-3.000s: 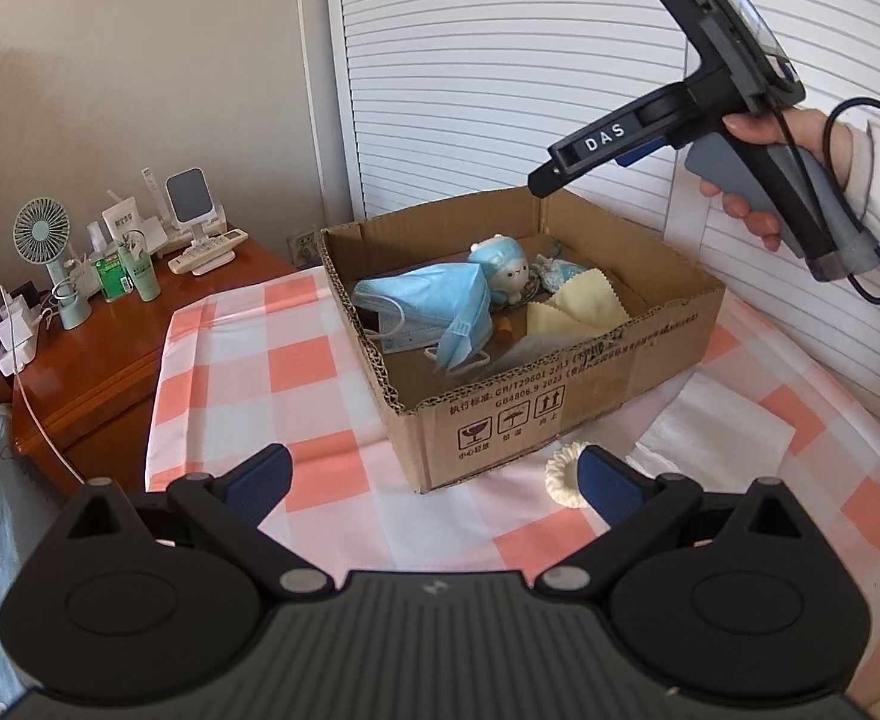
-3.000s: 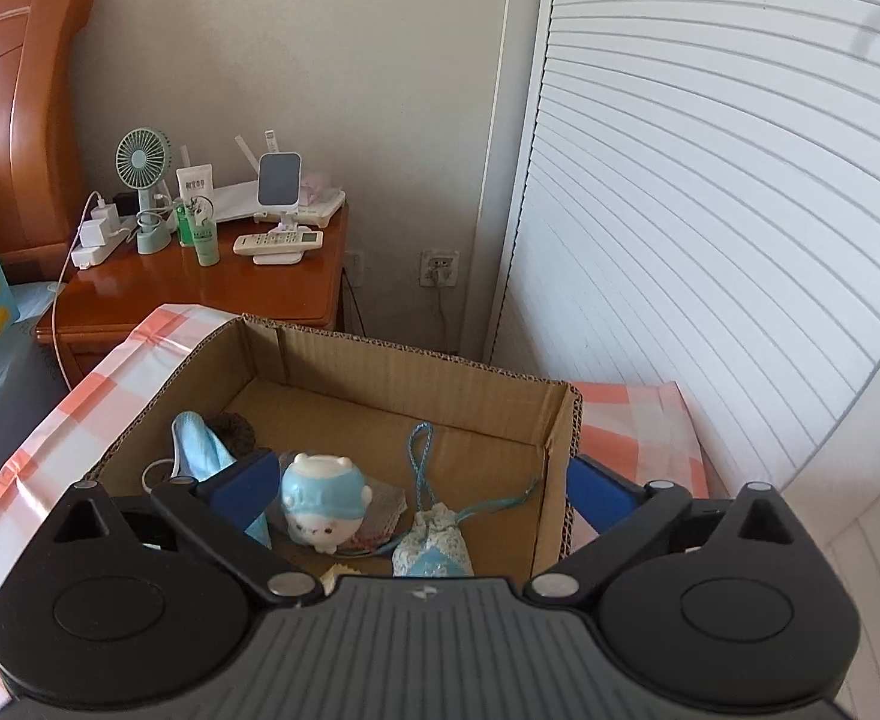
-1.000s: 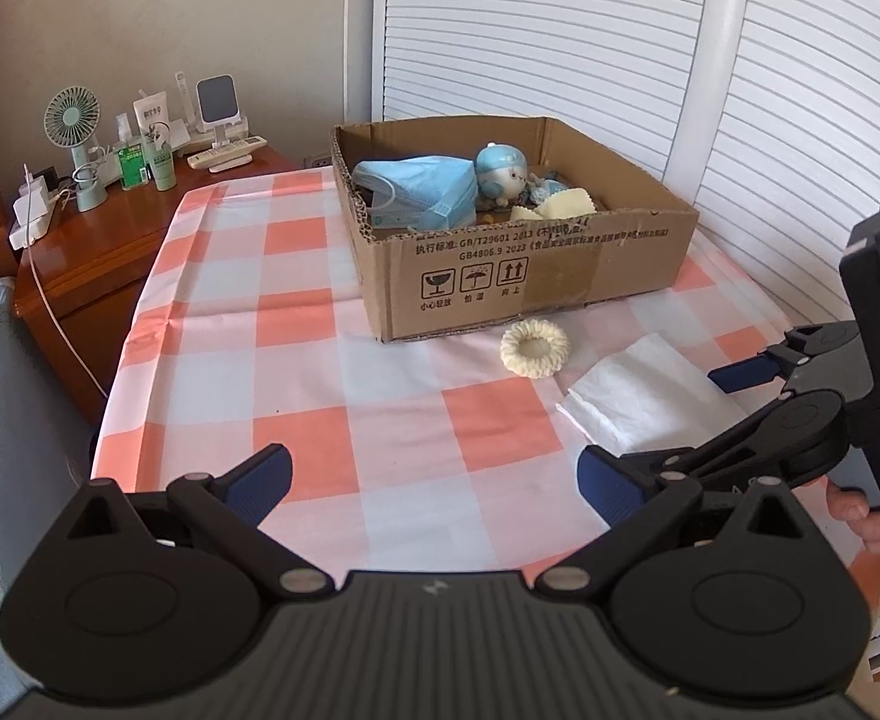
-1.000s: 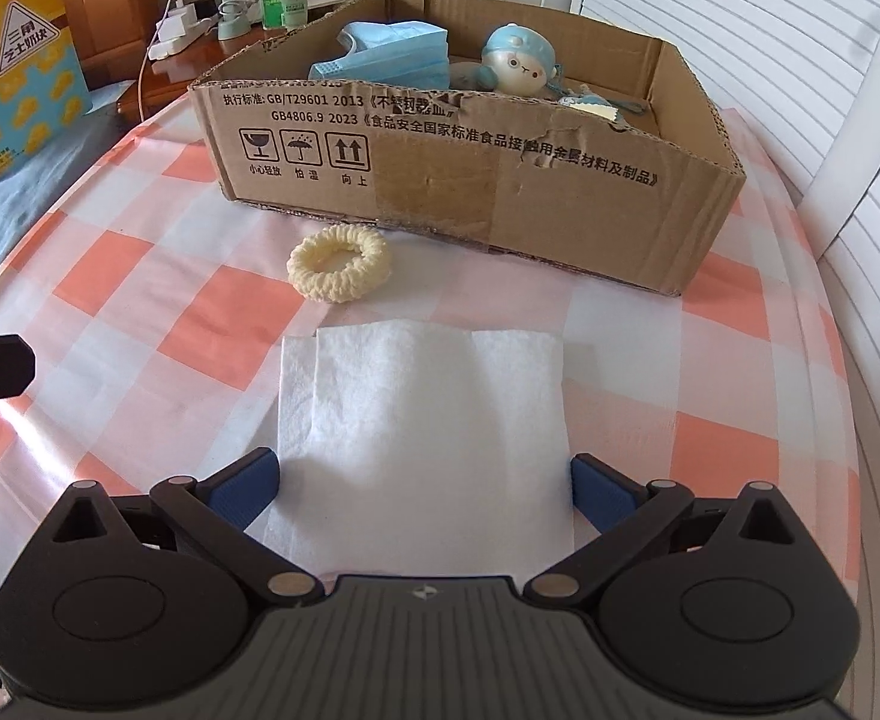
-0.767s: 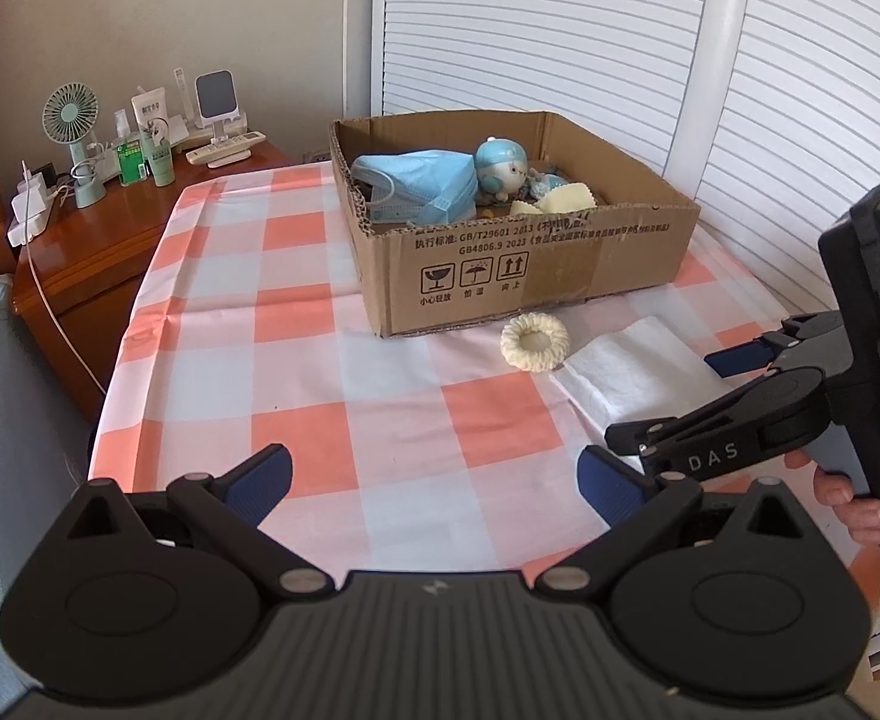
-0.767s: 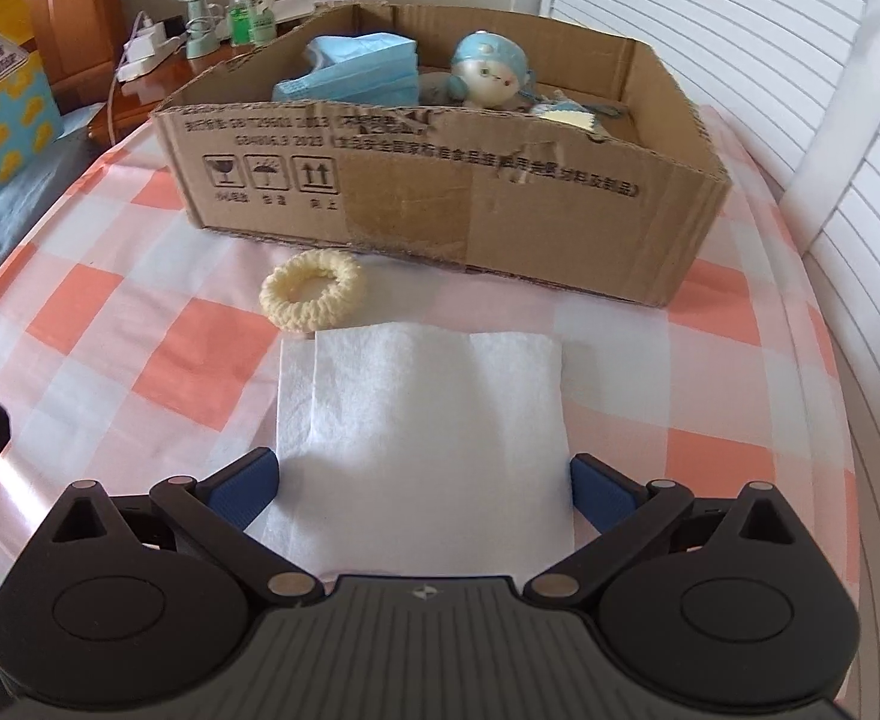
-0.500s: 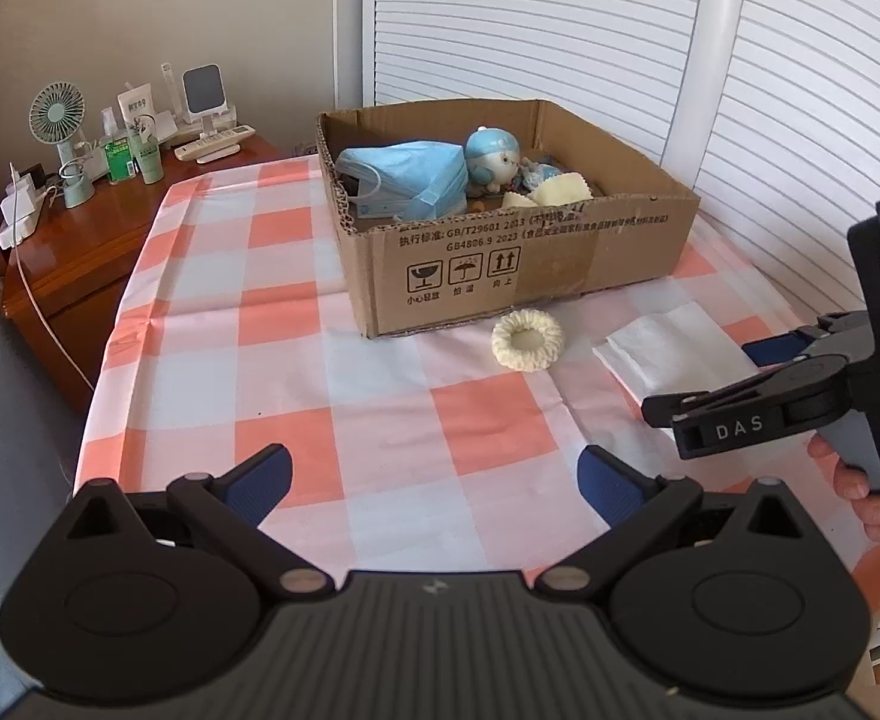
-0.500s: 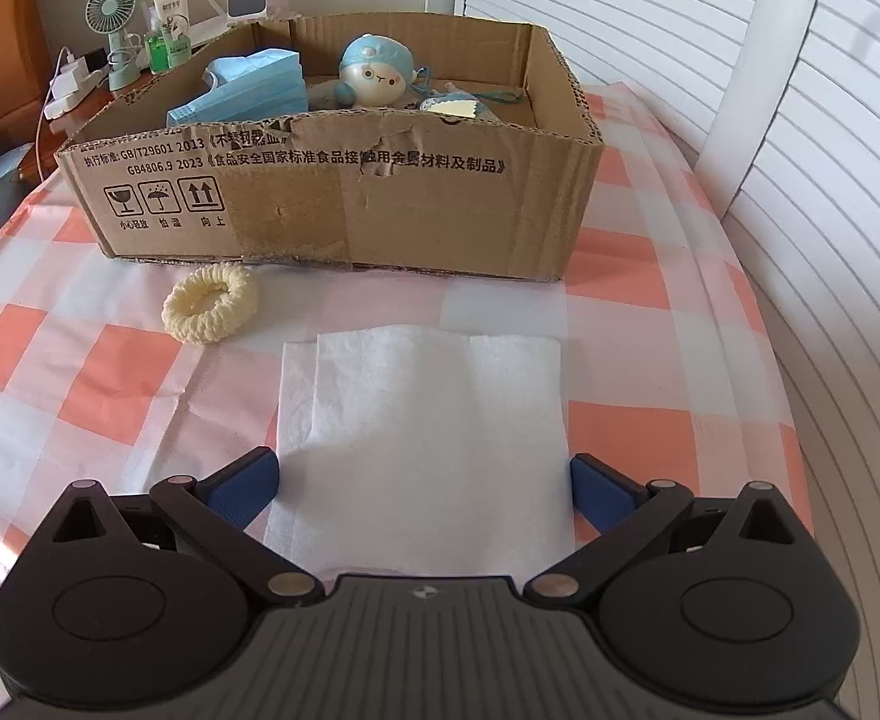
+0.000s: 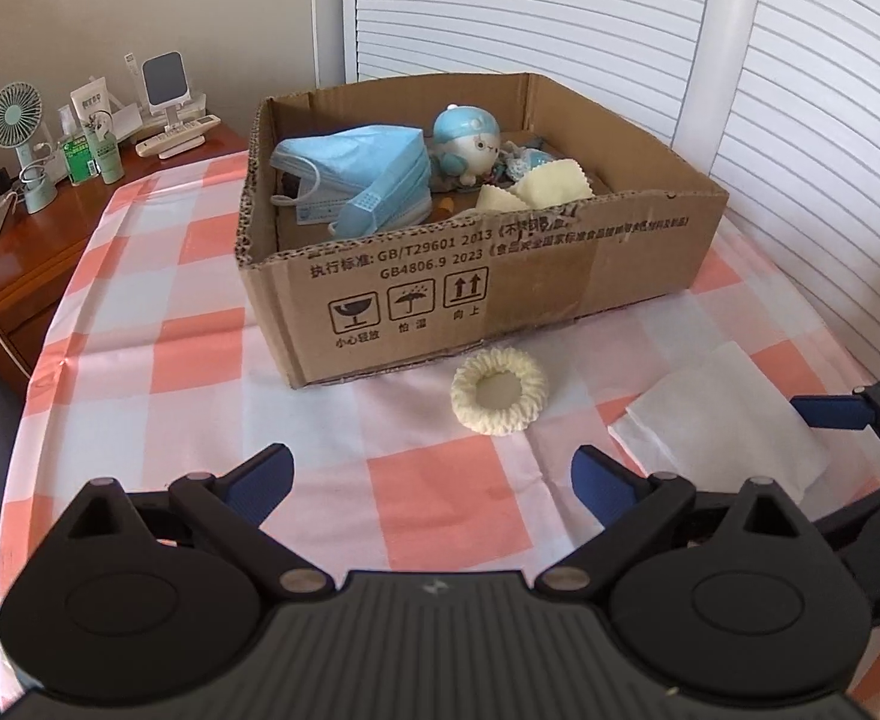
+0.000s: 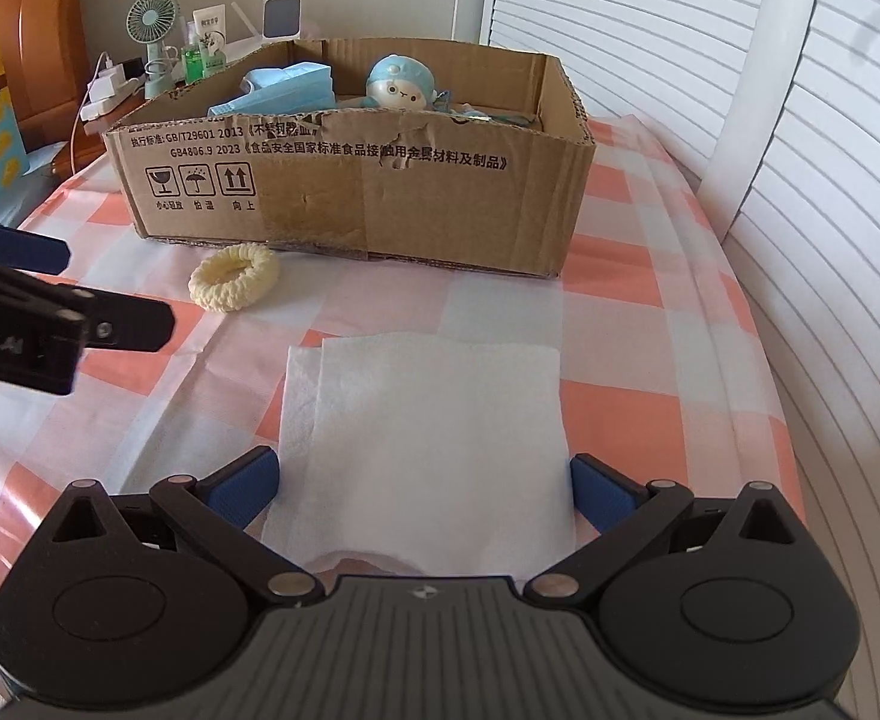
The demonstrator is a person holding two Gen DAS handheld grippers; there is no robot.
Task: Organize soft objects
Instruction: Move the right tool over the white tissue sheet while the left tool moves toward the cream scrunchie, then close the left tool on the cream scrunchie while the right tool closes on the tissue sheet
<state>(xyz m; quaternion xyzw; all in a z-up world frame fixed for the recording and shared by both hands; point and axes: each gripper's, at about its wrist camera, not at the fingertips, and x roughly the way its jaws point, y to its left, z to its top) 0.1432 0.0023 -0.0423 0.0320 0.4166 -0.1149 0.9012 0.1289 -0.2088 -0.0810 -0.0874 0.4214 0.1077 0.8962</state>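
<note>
A cardboard box (image 9: 559, 276) (image 10: 344, 180) stands on the checked tablecloth and holds blue face masks (image 9: 362, 174), a blue plush toy (image 9: 469, 144) and yellow cloths (image 9: 535, 192). A cream scrunchie (image 9: 498, 390) (image 10: 234, 276) lies just in front of the box. A folded white tissue (image 10: 428, 444) (image 9: 721, 420) lies nearer. My right gripper (image 10: 422, 483) is open, low over the tissue's near edge, its fingers on either side. My left gripper (image 9: 434, 474) is open and empty, short of the scrunchie.
A wooden nightstand (image 9: 38, 228) to the left carries a small fan (image 9: 17, 114), bottles and a remote. White louvred doors (image 9: 559, 18) stand behind the box. The table edge runs close on the right (image 10: 793, 420).
My right gripper came down from over the box to the tissue and now straddles it. My left gripper drew back, then moved closer toward the scrunchie.
</note>
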